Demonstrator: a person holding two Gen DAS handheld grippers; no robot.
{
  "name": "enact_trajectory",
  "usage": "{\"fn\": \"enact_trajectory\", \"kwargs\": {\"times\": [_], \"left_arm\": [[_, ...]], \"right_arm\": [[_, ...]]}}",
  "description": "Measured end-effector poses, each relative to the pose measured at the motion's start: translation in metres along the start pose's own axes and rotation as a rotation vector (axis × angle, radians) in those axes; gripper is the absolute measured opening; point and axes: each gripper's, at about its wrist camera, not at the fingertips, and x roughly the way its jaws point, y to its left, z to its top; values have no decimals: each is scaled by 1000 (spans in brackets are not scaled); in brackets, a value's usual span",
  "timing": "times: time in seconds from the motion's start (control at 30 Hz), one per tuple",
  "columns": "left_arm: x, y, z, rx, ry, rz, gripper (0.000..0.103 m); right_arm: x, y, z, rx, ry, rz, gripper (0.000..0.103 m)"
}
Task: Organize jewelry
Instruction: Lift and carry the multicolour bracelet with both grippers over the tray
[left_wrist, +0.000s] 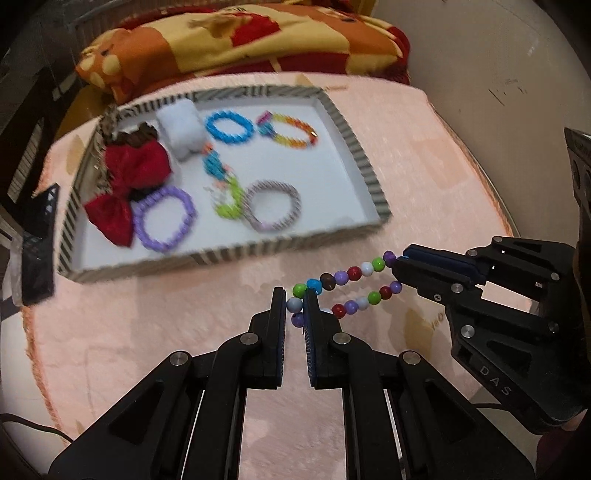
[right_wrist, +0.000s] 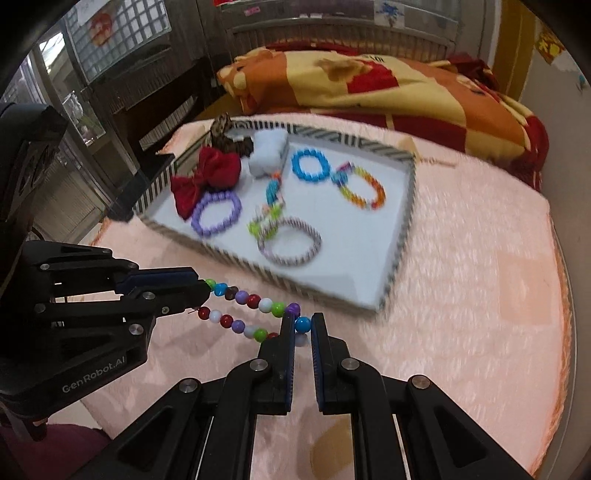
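Observation:
A multicoloured bead bracelet (left_wrist: 345, 282) is stretched between both grippers above the pink table, in front of the striped tray (left_wrist: 369, 177). My left gripper (left_wrist: 294, 308) is shut on its one end. My right gripper (left_wrist: 397, 264) is shut on the other end. In the right wrist view the bracelet (right_wrist: 255, 301) runs from the left gripper (right_wrist: 201, 291) to my right gripper (right_wrist: 303, 326). The tray (right_wrist: 404, 236) holds blue (left_wrist: 229, 127), purple (left_wrist: 164, 218), striped (left_wrist: 271, 210) and orange-yellow (left_wrist: 291, 131) bracelets and a red bow (left_wrist: 125, 184).
A white fluffy item (left_wrist: 181, 125) and small green and blue clips (left_wrist: 225, 184) also lie in the tray. A red and yellow blanket (left_wrist: 240, 40) is behind the table. A black basket (left_wrist: 37, 243) stands at the left edge. A wall is to the right.

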Motion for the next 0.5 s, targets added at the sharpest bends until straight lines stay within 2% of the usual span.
{"fn": "enact_trajectory", "kwargs": {"times": [0.23,0.5], "left_arm": [[-1,19,32,-3,-32,43,8],[20,31,75,22,-28,63,8]], "right_arm": [[15,-4,39,4,-11,-9,8],[44,-31,71,83,5,-7,8]]}}
